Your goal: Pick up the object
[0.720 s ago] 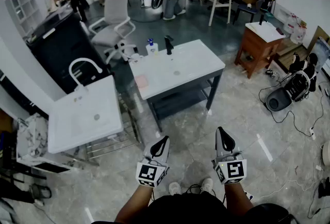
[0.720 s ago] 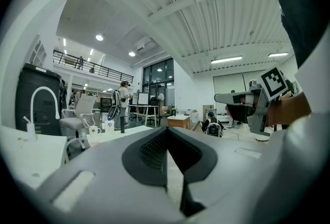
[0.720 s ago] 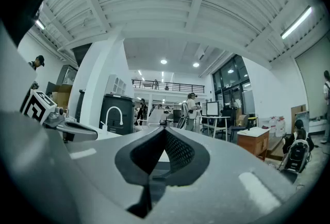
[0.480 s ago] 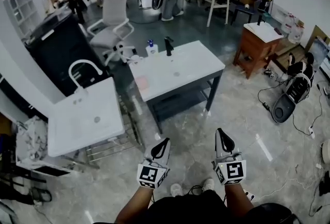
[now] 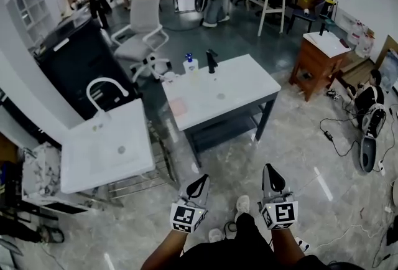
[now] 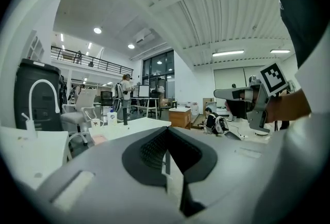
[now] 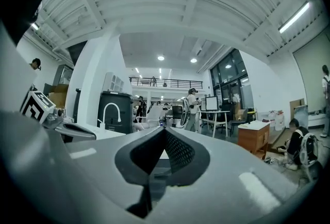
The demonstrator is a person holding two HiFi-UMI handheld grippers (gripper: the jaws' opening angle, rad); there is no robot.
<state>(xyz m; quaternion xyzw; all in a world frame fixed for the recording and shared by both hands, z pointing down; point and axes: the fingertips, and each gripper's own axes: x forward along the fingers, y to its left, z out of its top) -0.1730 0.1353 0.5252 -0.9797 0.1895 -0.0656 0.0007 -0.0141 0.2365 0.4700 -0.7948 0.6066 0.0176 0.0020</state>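
Note:
Both grippers are held side by side, about level, over the marble floor in front of me. In the head view my left gripper [image 5: 200,180] and right gripper [image 5: 269,170] are shut with nothing in them. The left gripper view shows its jaws [image 6: 166,133] closed, and the right gripper view shows the same [image 7: 165,130]. A white table [image 5: 249,79] stands a few steps ahead. On it are a white bottle with a blue cap [image 5: 190,64], a dark upright object [image 5: 212,61], a pink flat piece [image 5: 179,106] and a small round thing [image 5: 221,96].
A white sink counter [image 5: 106,144] with a curved tap [image 5: 107,85] stands to the left, with a black cabinet [image 5: 81,57] behind it. A white office chair [image 5: 144,26] is beyond the table and a wooden cabinet [image 5: 320,57] to the right. A person sits on the floor [image 5: 371,97] among cables.
The head view has shifted: the table and sink counter now sit a little lower and further right. Both grippers show slightly lower in the picture and stay shut. One foot has stepped forward.

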